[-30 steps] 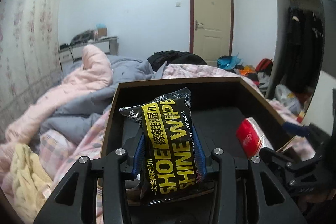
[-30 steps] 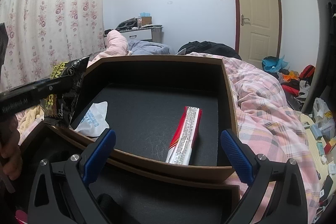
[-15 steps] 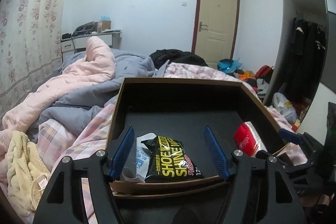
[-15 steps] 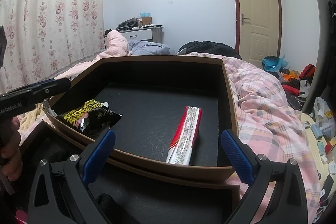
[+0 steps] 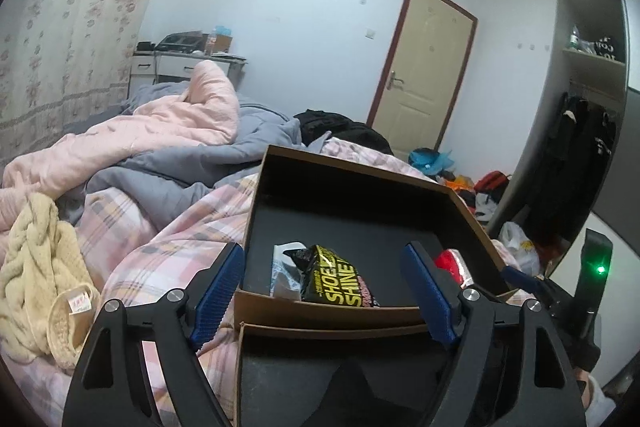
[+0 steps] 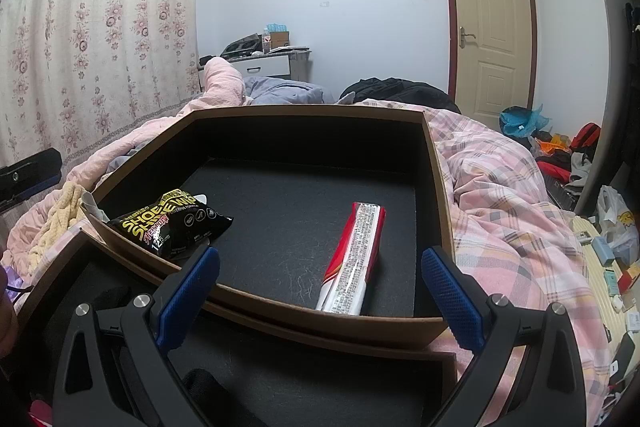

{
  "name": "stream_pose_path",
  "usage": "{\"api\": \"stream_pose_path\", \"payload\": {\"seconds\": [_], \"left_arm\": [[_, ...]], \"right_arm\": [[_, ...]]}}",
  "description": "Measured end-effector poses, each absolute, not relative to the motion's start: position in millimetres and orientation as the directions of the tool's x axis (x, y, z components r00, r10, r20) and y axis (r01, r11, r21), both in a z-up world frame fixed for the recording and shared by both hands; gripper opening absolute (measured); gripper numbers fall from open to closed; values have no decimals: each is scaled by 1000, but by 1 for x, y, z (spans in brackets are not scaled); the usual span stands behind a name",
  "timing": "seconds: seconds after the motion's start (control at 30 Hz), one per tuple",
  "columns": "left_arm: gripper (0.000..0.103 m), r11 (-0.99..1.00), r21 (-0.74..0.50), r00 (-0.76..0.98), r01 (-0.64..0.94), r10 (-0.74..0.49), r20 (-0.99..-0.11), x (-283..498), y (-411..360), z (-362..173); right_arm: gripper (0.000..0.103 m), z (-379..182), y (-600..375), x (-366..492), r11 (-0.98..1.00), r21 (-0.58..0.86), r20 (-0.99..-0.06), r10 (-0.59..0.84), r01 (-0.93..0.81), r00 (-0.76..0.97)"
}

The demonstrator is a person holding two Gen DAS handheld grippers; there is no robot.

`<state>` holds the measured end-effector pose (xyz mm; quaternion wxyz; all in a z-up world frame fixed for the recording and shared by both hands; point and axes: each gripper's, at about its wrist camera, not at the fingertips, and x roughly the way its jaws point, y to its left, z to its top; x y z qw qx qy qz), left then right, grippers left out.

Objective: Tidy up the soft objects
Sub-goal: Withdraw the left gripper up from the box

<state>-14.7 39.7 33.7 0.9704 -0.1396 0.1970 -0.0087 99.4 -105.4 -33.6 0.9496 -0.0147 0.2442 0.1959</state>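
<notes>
A black and yellow shoe wipes packet point(image 5: 336, 279) point(image 6: 168, 223) lies in the near left corner of a brown box point(image 5: 352, 171) point(image 6: 304, 111), partly on a white packet point(image 5: 284, 267). A red and white packet point(image 6: 356, 255) point(image 5: 454, 265) lies toward the box's right side. My left gripper point(image 5: 322, 250) sits back from the box's near wall, its jaws opening with nothing between the pads. My right gripper point(image 6: 320, 255) stands open at the near wall, in front of the red packet, with nothing held.
The box rests on a bed with pink plaid bedding point(image 6: 500, 195). A second brown box or lid point(image 5: 320, 331) sits just below its near wall. A cream knitted cloth point(image 5: 32, 267) lies left of it. Pink and grey quilts are heaped behind, and clutter covers the floor at the right.
My left gripper let go of the wipes packet, which now lies in the box. The jaws widened and the gripper drew back and rolled. The right gripper has not moved.
</notes>
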Motion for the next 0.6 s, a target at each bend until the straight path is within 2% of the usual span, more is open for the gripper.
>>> {"api": "stream_pose_path", "payload": {"seconds": [0.6], "left_arm": [[79, 967, -250, 911, -53, -56, -408, -10, 37, 26]], "right_arm": [[100, -34, -105, 99, 923, 62, -469, 363, -380, 805]]}}
